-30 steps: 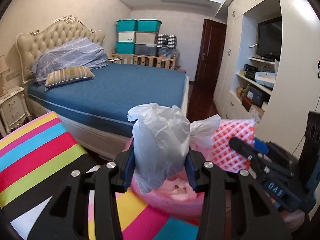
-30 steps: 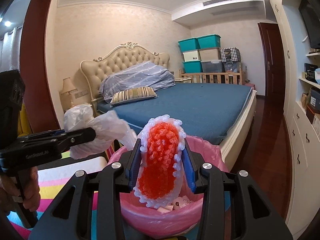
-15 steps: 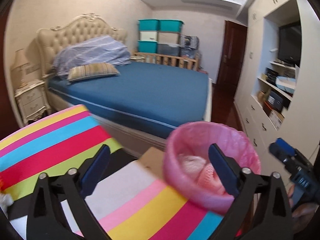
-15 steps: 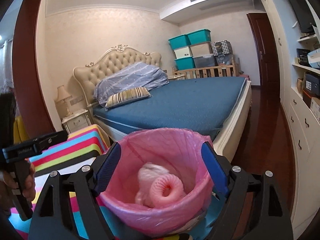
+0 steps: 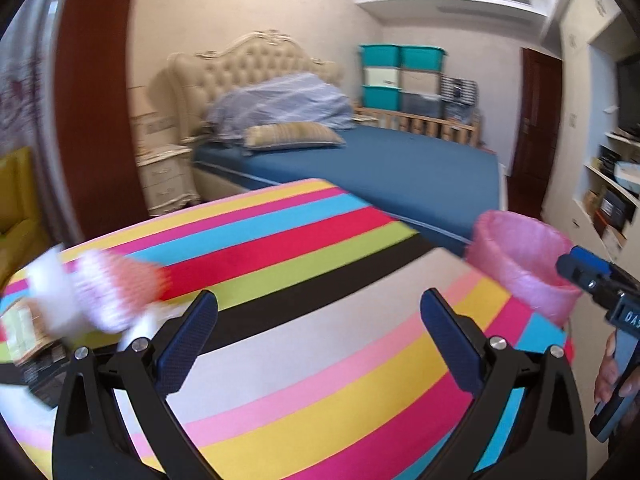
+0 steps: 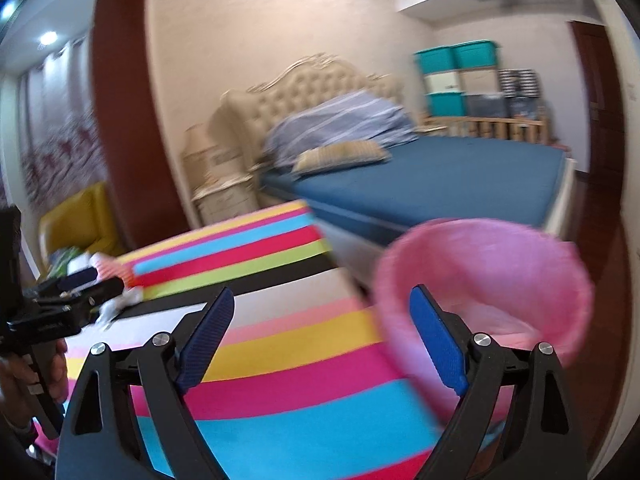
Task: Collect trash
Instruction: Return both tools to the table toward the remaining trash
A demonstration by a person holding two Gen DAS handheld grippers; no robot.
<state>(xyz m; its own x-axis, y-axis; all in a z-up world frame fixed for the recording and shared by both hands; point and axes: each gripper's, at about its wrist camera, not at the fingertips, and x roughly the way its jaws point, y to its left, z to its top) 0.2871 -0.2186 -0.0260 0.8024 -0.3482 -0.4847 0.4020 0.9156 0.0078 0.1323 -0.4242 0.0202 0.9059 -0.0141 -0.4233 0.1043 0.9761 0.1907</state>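
Two grippers, both empty, above the striped tablecloth (image 5: pixel 320 340). Left gripper (image 5: pixel 318 340): jaws spread wide, nothing between them, pointed at bare cloth. Right gripper (image 6: pixel 322 338): jaws opening, nothing gripped; its right finger overlaps the near wall of the pink-lined bin (image 6: pixel 492 276) in this view, though contact cannot be confirmed.

Change from one second ago: the left gripper then clamped a crumpled white plastic bag and the right a red-and-white foam net sleeve, both held over the bin. Half a second ago both pieces lay inside the bin and the jaws had parted. Now both cameras have swung leftward away from the bin, which stands at the right edge of the left wrist view (image 5: pixel 520 260), at the table's corner nearest the bed (image 5: pixel 380 160).

Remaining trash: well to the left of the bin, at the far-left side of the table, lies a blurred cluster comprising another red-and-white foam net (image 5: pixel 116 284), white crumpled material (image 5: pixel 52 296) beside it, and a printed packet (image 5: pixel 24 332) nearer the edge. Motion blur prevents finer identification.

Reading: one deposit cycle appears complete; two items are binned. Both hands seem to be returning for the leftover cluster, so the task is judged partly done, with several pieces left to fetch.
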